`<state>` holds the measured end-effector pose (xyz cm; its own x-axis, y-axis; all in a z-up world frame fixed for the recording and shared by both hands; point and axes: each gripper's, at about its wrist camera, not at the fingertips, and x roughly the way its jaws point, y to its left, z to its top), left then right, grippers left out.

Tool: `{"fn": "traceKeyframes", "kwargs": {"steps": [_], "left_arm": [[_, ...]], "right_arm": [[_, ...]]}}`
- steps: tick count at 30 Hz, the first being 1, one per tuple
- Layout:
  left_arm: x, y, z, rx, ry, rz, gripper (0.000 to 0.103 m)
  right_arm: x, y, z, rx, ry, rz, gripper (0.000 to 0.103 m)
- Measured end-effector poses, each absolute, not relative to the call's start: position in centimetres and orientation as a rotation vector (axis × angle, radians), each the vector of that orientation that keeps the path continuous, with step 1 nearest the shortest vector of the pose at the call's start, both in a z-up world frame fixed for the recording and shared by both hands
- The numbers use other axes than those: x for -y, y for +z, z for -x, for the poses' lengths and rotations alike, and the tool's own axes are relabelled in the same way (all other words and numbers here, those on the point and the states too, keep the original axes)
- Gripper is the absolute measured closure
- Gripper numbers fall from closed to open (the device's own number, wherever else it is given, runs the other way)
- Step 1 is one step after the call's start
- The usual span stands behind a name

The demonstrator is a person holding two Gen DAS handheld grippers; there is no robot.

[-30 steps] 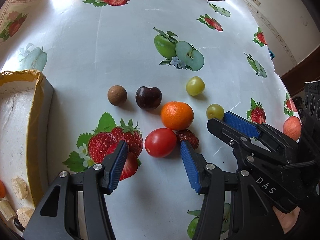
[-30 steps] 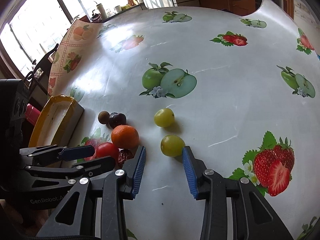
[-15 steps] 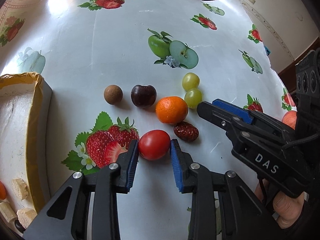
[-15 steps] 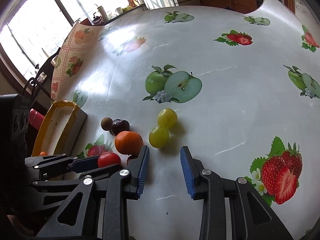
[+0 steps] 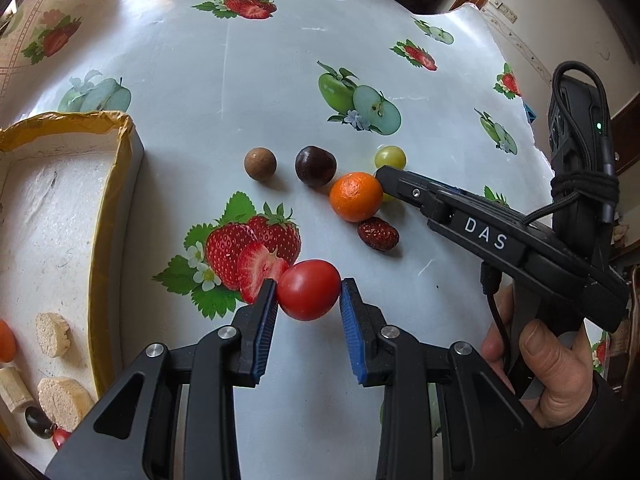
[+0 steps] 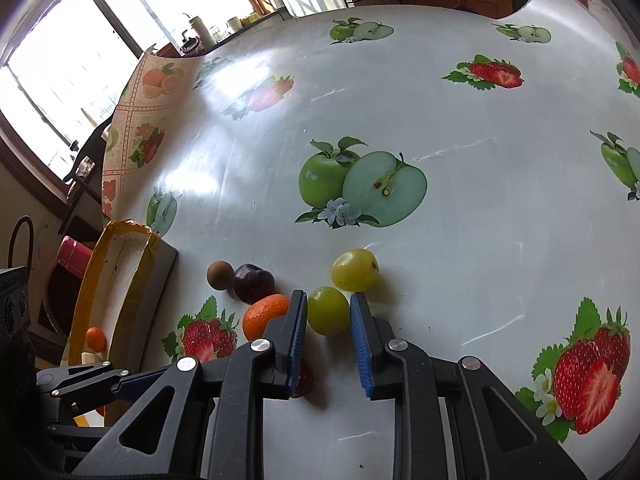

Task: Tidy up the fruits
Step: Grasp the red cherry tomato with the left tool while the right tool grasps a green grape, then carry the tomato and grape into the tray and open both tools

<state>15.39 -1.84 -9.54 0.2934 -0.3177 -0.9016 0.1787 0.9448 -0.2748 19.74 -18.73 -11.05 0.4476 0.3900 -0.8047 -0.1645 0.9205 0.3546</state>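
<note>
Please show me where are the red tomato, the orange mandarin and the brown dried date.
red tomato [image 5: 308,290], left wrist view, middle of its front skin.
orange mandarin [image 5: 355,197], left wrist view, centre of its peel.
brown dried date [image 5: 378,234], left wrist view, middle of its wrinkled top.

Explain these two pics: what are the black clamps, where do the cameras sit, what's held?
No robot: a person holds a hand-squeezed gripper in each hand, each carrying a fisheye camera that looks along its fingers. The left gripper is shut on a tomato. The right gripper, whose jaws have just been closing, is shut on a green grape. On the fruit-print cloth lie an orange, a dark plum, a brown ball, a red date, another grape and a tray.
</note>
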Motion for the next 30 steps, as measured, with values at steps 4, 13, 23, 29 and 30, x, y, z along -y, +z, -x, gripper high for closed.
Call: {"fn": "traceKeyframes", "kwargs": {"steps": [4, 13, 23, 29, 30], "left_arm": [[1.3, -8.8, -14.5, -1.221, -0.328, 0.134, 0.074], [-0.8, -6.6, -12.6, -1.179, -0.305, 0.159, 0.074], [-3.6, -5.6, -9.9, -1.165, -0.240, 0.164, 0.074], [-5.4, -5.1, -8.8, -1.161, -0.204, 0.176, 0.074], [-5.7, -5.0, -8.6, -1.161, -0.195, 0.179, 0.074]], "right_arm": [[19.3, -11.3, -19.9, -1.068, 0.343, -0.274, 0.079], [17.4, -7.9, -15.8, -1.012, 0.357, -0.190, 0.081], [15.9, -5.0, -10.8, -0.985, 0.427, -0.182, 0.081], [14.6, -4.2, -8.8, -0.989, 0.466, -0.173, 0.082], [14.4, -4.1, -8.5, -0.989, 0.474, -0.175, 0.082]]}}
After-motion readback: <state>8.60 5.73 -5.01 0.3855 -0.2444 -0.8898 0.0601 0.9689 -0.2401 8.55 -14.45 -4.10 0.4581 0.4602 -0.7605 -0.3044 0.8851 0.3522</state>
